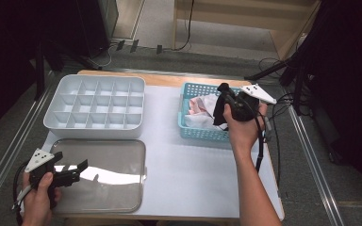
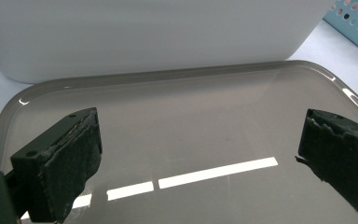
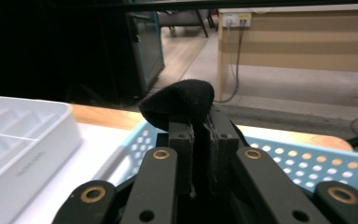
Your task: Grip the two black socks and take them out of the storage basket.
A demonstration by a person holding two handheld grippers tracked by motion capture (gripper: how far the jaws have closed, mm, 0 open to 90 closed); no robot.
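Here my right gripper [image 3: 199, 128] is clamped on a black cloth [image 3: 179, 103], holding it just above the blue basket [image 1: 202, 133] where pale cloths [image 1: 202, 107] lie. My left gripper [image 2: 200, 154] hangs with jaws wide apart and nothing between them over the grey tray [image 2: 205, 112], beside the white divided box [image 1: 94, 104].

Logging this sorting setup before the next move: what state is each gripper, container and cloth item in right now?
Right gripper: shut on the black cloth, lifted above the basket.
Left gripper: open, nothing between its jaws, over the tray.
Blue basket: holds light-coloured cloth items.
White divided box: compartments in view look empty.
Grey tray: bare, glossy.
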